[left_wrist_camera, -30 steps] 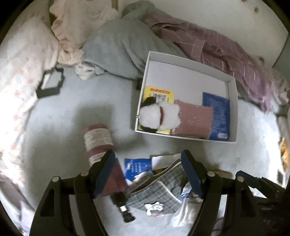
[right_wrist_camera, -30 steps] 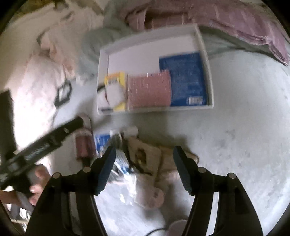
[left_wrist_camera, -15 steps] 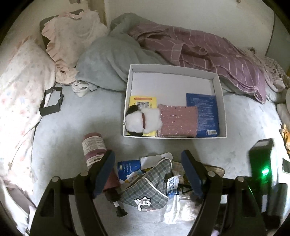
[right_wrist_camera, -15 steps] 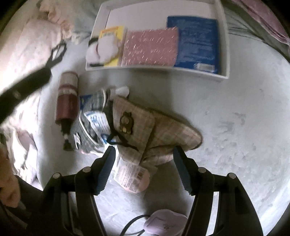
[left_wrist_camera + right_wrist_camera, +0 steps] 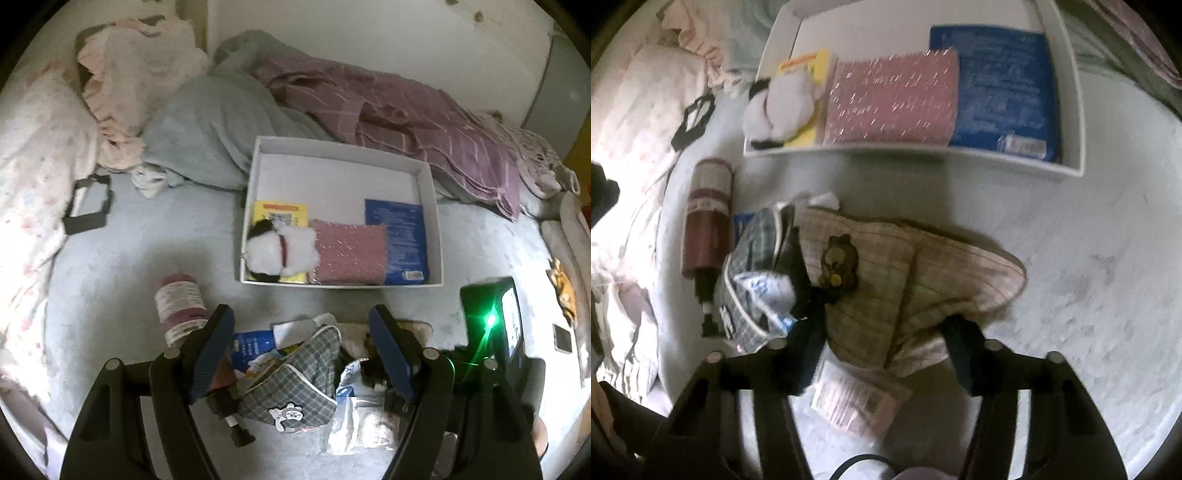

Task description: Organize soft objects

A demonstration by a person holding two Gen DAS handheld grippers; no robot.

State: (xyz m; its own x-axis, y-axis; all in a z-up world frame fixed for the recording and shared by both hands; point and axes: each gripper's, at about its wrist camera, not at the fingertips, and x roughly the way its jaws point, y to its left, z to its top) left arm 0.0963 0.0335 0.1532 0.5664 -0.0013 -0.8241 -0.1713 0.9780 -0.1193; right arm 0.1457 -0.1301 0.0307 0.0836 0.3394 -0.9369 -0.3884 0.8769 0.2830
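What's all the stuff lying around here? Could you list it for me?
White box: one, on the bed.
Plush toy: one, white and black, in the box, left.
Pink pad: one, in the box, middle.
Blue packet: one, in the box, right.
Yellow packet: one, under the plush toy.
Dark red bottle: one, lying left of the pouches.
Grey checked pouch: one, near the camera.
Beige checked pouch: one, bear patch.
Left hand-held gripper: open above the grey checked pouch.
Right hand-held gripper: open around the beige checked pouch.

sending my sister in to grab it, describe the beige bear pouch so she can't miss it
Find the white box on the bed; the pile lies just before it. The beige plaid pouch is on the pile's right, against the grey plaid one. Only it has a brown bear patch.
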